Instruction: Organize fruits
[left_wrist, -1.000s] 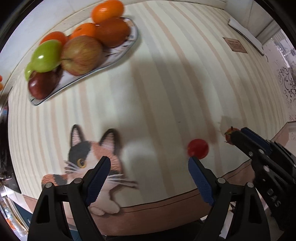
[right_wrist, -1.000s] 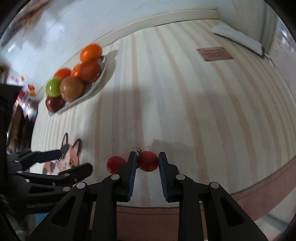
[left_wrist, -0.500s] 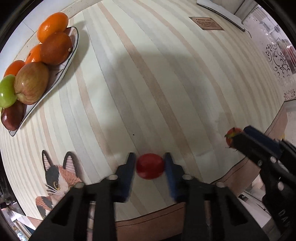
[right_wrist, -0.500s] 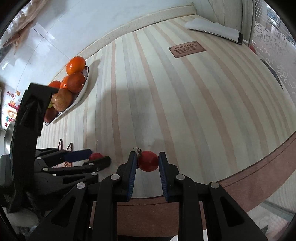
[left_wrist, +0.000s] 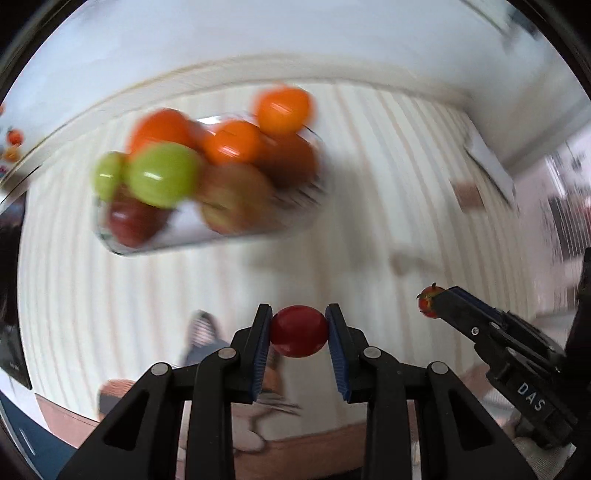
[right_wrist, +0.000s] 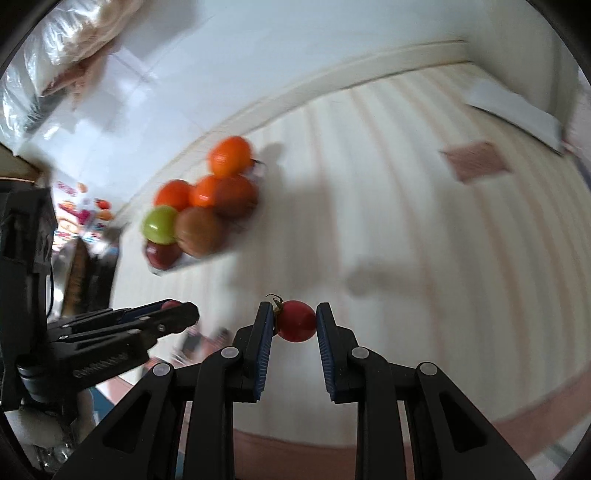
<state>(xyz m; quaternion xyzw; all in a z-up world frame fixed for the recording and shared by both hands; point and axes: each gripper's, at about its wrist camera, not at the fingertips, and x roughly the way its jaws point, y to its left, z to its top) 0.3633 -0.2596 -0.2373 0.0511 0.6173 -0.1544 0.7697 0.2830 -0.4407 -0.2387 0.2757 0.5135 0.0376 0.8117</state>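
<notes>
1. Left wrist view: the left hand-held gripper (left_wrist: 298, 330) is closed on a red tomato (left_wrist: 298, 331), its blue pads pressing the left and right sides. The tomato is slightly wider than tall, its long axis running across from pad to pad; no stem shows. It hangs clear above the striped counter (left_wrist: 369, 177).
2. The gripper points steeply down at the counter. A cat picture (left_wrist: 207, 336) lies blurred beneath it, just left of the fingers.
3. Farther off, up and left, a plate (left_wrist: 207, 236) holds oranges, green apples and red apples; all are motion-blurred.
4. At the right, the right hand-held gripper (left_wrist: 430, 306) reaches in from the right edge, a second tomato (left_wrist: 425, 303) peeking from its tip.
5. Right wrist view: the right hand-held gripper (right_wrist: 294, 321) is clamped on a tomato (right_wrist: 295, 320), pads on its left and right sides. The green stem (right_wrist: 275, 301) points up and left, against the left pad. The fruit is near round, held off the counter (right_wrist: 406, 221).
6. This gripper tilts down less steeply. The left hand-held gripper (right_wrist: 177, 312) lies at the left, pointing right, with a bit of red at its tip. The plate (right_wrist: 162, 271) of fruit sits farther away, left of centre.
</notes>
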